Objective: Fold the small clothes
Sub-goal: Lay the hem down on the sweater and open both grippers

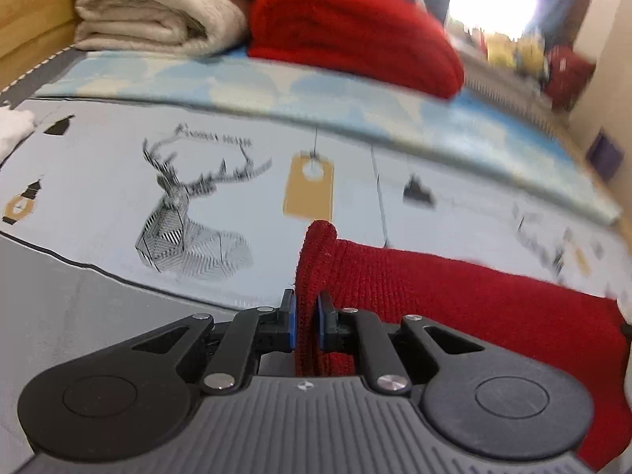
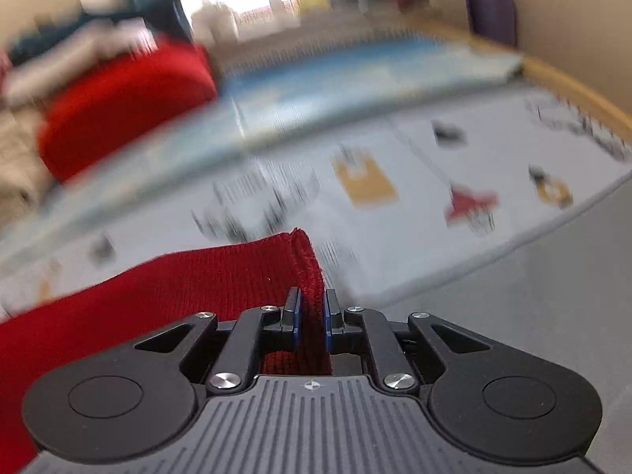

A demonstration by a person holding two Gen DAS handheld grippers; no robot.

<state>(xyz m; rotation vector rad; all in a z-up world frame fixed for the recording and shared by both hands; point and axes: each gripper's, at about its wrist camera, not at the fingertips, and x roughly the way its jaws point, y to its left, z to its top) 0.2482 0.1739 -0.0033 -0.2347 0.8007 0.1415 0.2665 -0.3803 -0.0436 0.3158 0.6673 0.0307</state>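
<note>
Left wrist: we've got the left gripper [image 1: 307, 318] and right gripper [image 2: 312, 318] each clamped on opposite edges of the red knit garment [image 1: 454, 300] — stretched taut for folding.

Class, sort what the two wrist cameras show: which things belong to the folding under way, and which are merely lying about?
In the job: red knit garment, pinched by left gripper and right gripper.

Lying about: folded cream towel, folded red knit, deer-print mat.
</note>
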